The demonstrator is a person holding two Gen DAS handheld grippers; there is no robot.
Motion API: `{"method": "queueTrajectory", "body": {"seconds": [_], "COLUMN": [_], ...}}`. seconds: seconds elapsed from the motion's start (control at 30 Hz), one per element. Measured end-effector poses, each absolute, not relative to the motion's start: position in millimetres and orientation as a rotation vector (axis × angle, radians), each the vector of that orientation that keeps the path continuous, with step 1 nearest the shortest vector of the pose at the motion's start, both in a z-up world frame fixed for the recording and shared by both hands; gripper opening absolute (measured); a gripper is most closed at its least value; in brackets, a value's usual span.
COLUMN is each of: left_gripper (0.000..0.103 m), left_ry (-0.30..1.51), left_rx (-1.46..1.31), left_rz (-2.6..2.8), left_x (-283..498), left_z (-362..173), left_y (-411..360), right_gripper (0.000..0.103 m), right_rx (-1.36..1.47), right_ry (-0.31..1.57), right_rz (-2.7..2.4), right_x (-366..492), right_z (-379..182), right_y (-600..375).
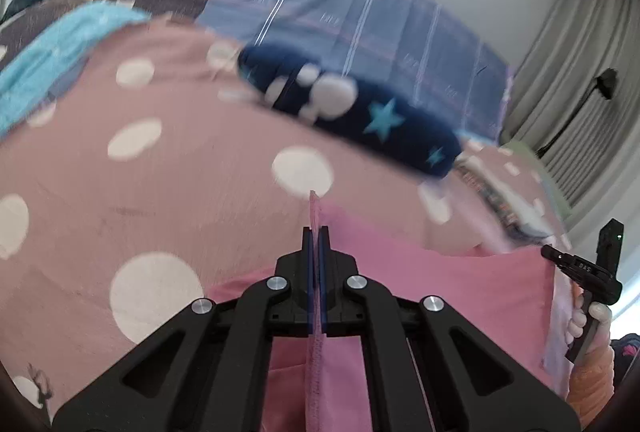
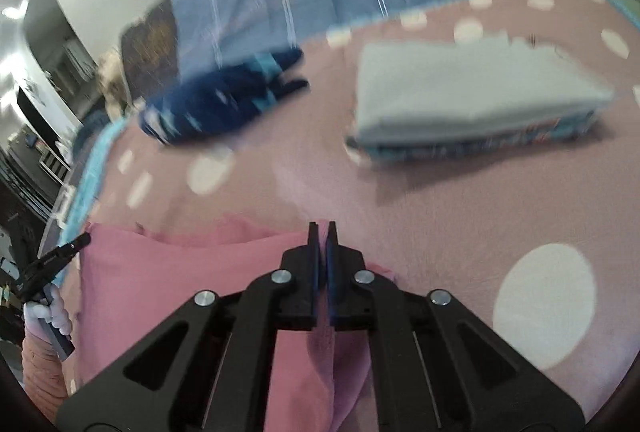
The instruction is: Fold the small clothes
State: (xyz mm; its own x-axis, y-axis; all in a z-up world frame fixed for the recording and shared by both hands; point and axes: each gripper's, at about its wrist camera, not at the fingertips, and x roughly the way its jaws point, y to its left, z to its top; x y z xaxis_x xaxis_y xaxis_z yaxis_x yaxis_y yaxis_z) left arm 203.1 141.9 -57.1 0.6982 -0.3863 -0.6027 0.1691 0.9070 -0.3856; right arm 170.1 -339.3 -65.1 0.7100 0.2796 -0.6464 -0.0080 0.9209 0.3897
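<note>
Above bedspread (image 1: 168,167), both grippers tilted down

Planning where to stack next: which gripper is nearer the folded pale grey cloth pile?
Right. The right gripper faces the pale grey folded pile; the left gripper sits further along the pink garment.
</note>
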Motion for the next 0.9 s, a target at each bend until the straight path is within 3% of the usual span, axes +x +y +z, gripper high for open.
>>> {"method": "queueTrajectory", "body": {"seconds": [0.2,0.3,0.33,0.43,0.57,0.7,0.9], "left_gripper": [0.002,0.004,0.006,0.021,0.027,0.040,0.041], "left_ry": [0.721,0.842,0.860,0.829,0.763,0.739,0.808], "left_rx": [-0.210,-0.154,-0.148,-0.140,-0.107,-0.066,0.015], "left_rz": [-0.264,-0.207,-0.200,-0.211,-0.268,-0.436,-0.780], "left_x": [230,249,247,223,171,120,54], "left_z": [-50,-82,-87,-84,-60,-47,-60], "left_y": [134,131,132,140,134,83,-40], "right_gripper": [0.003,0.018,0.025,0.025,0.025,0.025,0.025], "right_rx": [0.375,0.344,0.354,0.386,0.400,0.409,0.455], "right_ry": [0.710,0.840,0.881,0.890,0.865,0.864,0.887], "right_rz": [0.170,0.092,0.072,0.098,0.137,0.153,0.198], "right_x": [193,225,226,199,137,70,4], "right_z": [-47,-79,-87,-97,-92,-94,-104], "right_y": [-338,-339,-341,-348,-361,-369,-369]}}
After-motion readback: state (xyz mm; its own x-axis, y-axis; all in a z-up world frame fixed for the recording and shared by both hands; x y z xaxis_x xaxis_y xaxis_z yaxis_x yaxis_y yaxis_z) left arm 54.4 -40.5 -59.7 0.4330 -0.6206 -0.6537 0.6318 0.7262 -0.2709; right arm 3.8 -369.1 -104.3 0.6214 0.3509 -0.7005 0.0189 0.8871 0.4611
